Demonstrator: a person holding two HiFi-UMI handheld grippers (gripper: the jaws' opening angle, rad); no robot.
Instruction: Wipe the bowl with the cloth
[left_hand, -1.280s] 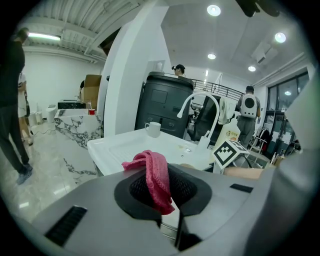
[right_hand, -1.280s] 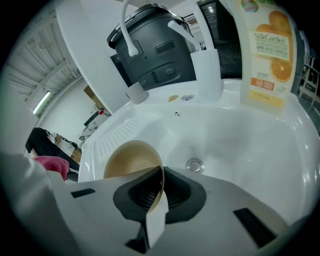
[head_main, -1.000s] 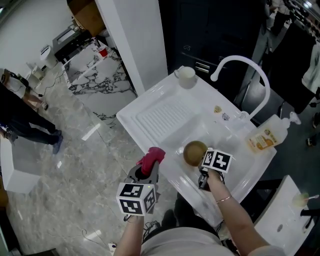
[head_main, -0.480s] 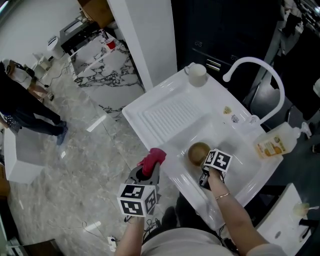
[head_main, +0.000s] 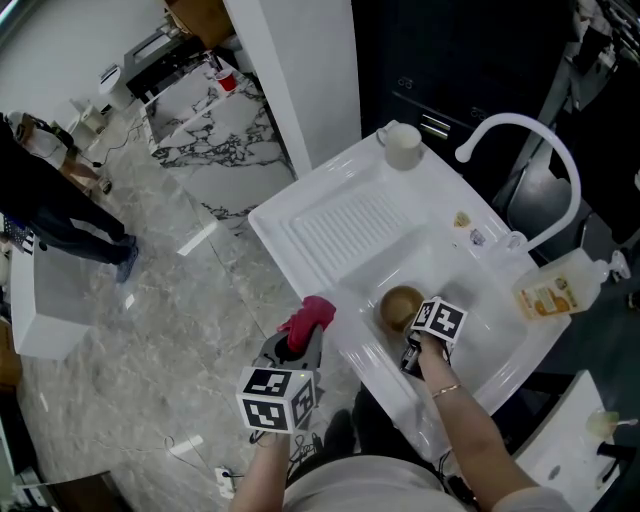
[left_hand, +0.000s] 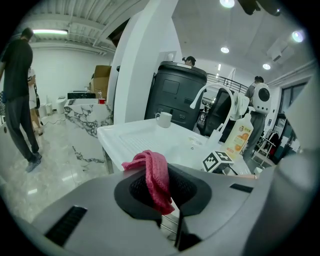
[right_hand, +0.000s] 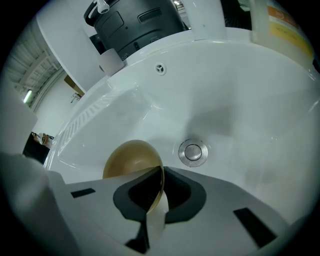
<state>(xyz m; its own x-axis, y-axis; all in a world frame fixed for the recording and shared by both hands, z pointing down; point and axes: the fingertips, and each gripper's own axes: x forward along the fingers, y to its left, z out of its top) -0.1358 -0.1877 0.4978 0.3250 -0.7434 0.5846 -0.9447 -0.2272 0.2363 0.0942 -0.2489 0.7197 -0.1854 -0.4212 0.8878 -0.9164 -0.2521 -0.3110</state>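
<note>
We see a white sink unit (head_main: 330, 230) run diagonally across the head view, its ribbed drainboard toward the upper left and its basin toward the lower right. A white curved faucet (head_main: 530, 135) arches over the basin's far side. Just beside it, at the right edge, stands a soap bottle (head_main: 555, 290) with an orange label.

The left gripper (left_hand: 167, 197) hangs at lower centre of the head view, off the sink's near edge and above the marble floor (head_main: 150, 380). Its jaws are closed on a bunched pink-red cloth (left_hand: 150, 170), which sticks up out of them.

The right gripper (right_hand: 159, 187) points steeply down into the basin. Its jaws pinch the rim of a tan bowl (right_hand: 130, 157), which is tipped on edge with its hollow facing the camera.

A white mug (head_main: 403, 147) stands on the sink's far corner. The round metal drain (right_hand: 193, 151) lies just right of the bowl in the right gripper view.
</note>
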